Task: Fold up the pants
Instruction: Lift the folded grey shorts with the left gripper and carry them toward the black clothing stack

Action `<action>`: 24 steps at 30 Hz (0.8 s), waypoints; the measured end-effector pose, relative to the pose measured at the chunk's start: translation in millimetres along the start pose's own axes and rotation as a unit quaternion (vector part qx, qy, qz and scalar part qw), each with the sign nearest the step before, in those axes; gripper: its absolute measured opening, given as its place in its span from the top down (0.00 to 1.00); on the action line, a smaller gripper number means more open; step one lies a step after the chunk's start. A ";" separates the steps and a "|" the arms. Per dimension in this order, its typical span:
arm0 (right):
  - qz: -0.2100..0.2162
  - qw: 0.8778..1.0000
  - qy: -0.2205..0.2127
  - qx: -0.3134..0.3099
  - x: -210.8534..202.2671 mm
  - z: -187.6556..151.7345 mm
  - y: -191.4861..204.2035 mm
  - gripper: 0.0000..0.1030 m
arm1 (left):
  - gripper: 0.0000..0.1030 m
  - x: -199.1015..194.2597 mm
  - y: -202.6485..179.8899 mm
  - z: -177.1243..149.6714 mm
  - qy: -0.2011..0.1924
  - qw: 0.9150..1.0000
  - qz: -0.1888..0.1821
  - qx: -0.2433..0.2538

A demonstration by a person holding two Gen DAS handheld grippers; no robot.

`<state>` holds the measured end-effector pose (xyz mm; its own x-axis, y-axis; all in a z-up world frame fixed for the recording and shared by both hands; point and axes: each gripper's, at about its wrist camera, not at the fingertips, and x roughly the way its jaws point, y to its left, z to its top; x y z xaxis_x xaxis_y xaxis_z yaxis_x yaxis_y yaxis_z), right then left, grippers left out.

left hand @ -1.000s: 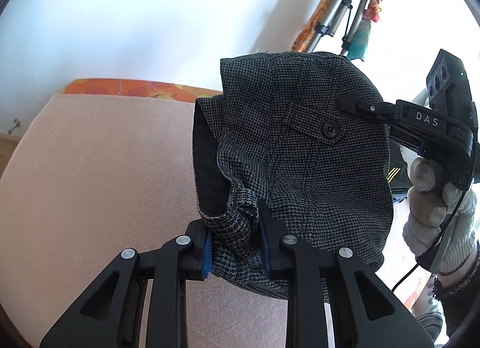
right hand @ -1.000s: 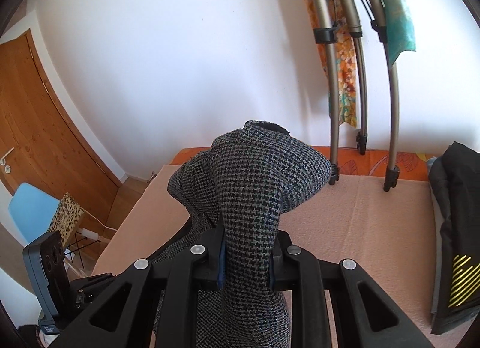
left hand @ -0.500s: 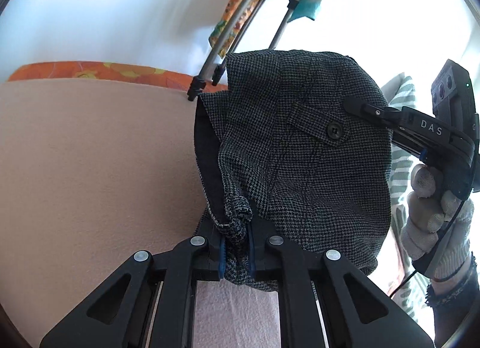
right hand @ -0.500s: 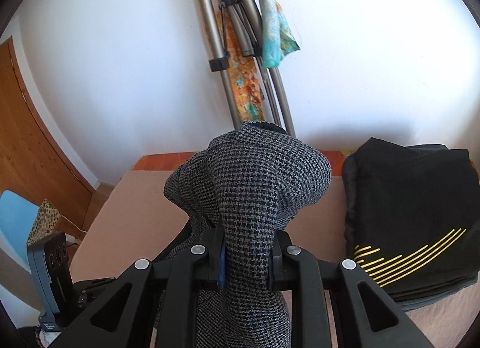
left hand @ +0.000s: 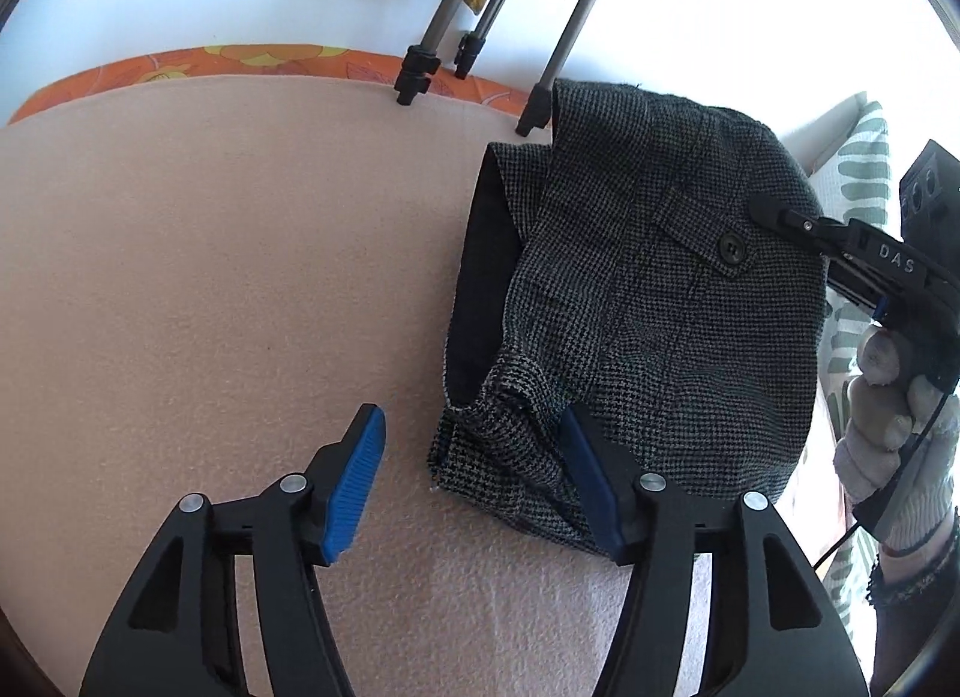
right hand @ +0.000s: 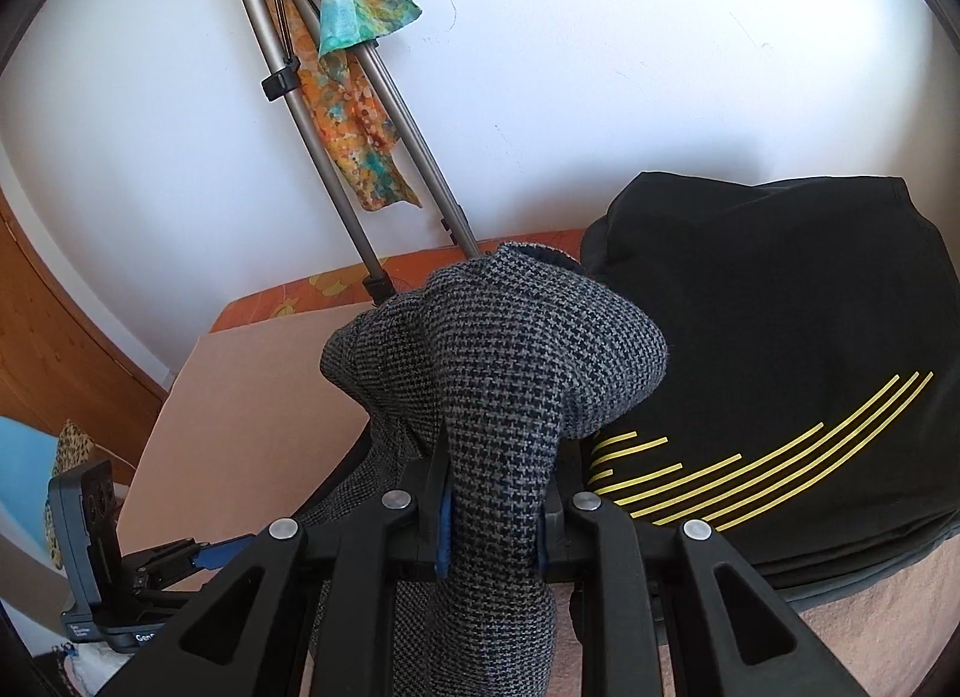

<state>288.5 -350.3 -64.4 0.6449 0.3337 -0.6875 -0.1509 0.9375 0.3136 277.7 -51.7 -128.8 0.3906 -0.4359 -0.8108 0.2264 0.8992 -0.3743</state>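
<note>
The folded grey houndstooth pants (left hand: 648,301) hang bunched over the pink bed cover (left hand: 210,277), a buttoned back pocket facing me. My left gripper (left hand: 474,475) is open; its right blue pad lies against the pants' lower edge, its left pad is clear of the cloth. My right gripper (right hand: 492,517) is shut on a thick fold of the pants (right hand: 504,397) and holds them up. In the left wrist view the right gripper (left hand: 864,259) grips the pants' right side.
A stack of folded black clothes with yellow stripes (right hand: 780,361) lies right of the pants. Tripod legs (left hand: 438,36) with a colourful scarf (right hand: 354,96) stand at the bed's far edge by the white wall. A wooden door (right hand: 48,349) is on the left.
My left gripper has opened and let go of the pants' edge. Both grippers and the pants have swung right, toward the black clothes stack.
</note>
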 end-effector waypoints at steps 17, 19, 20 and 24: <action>-0.002 1.000 -0.004 0.006 -7.3 -5.2 6.8 0.83 | 0.74 11.5 -17.3 -10.1 -0.024 0.999 -0.044 -0.006; -0.004 1.000 -0.005 -0.004 -11.4 -4.0 14.7 0.83 | 0.75 0.2 -21.6 -11.8 -0.033 0.998 -0.045 0.002; -0.006 1.000 -0.007 -0.010 -15.1 -3.8 19.6 0.83 | 0.75 -5.1 -23.1 -12.3 -0.037 0.998 -0.047 0.003; -0.006 0.999 -0.021 -0.028 -33.2 -0.3 37.0 0.83 | 0.76 -28.5 -32.7 -16.1 -0.057 0.997 -0.055 0.019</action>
<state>261.3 -326.6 -30.2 0.6770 0.3186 -0.6634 -0.1841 0.9461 0.2665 244.8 -68.1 -100.8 0.4601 -0.5357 -0.7081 0.3073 0.8443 -0.4390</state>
